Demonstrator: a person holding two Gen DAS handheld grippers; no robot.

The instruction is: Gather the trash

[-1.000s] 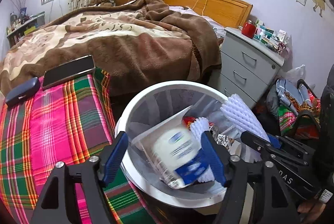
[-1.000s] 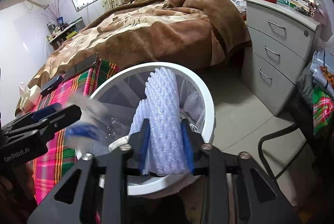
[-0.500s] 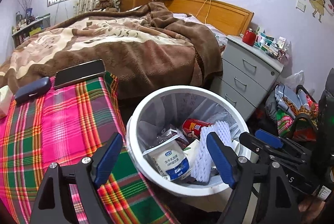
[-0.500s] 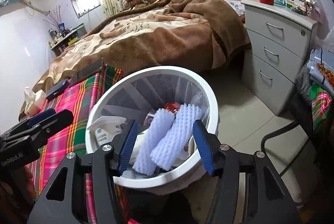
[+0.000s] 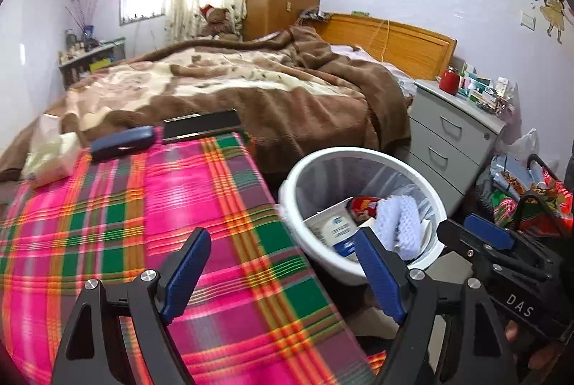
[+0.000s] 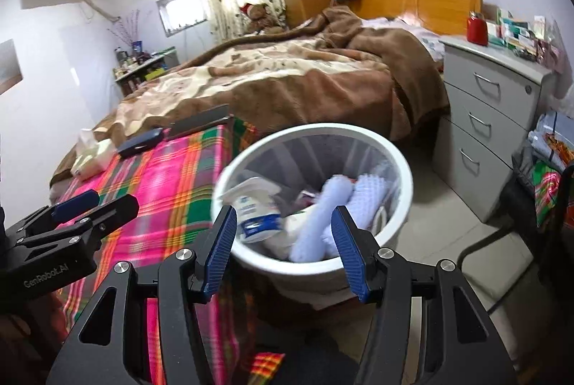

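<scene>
Your left gripper (image 5: 283, 268) hovers over the right edge of the plaid-covered worktop (image 5: 125, 223), its blue fingers (image 5: 184, 272) spread wide and holding nothing. Your right gripper (image 6: 283, 247) hangs just near of the white wastebasket (image 6: 401, 169), its fingers (image 6: 346, 254) likewise spread and empty.

The wastebasket stands on the floor, just right of the worktop and near the foot of the bed (image 5: 233, 90). A translucent liner covers its inner wall. Inside it lie:
- a white pouch with a blue label (image 6: 256, 207), tilted against the left wall;
- two white foam net sleeves (image 6: 344, 202), side by side toward the right, one leaning on the near wall;
- a red wrapper (image 5: 364, 205), partly buried toward the far side;
- other white scraps beneath these, too jumbled to name.

On the far end of the worktop rest a dark blue case (image 5: 122, 142), a black phone-like slab (image 5: 201, 126) just right of it, and a soft tissue pack (image 5: 50, 155) at the far left corner. No loose trash shows on the plaid cloth.

To the right of the bed stands a grey drawer cabinet (image 6: 491, 119), its top carrying a red jar (image 6: 477, 22) and a row of small boxes (image 6: 516, 29). Bags (image 5: 520, 191) sit heaped on the floor at far right.
</scene>
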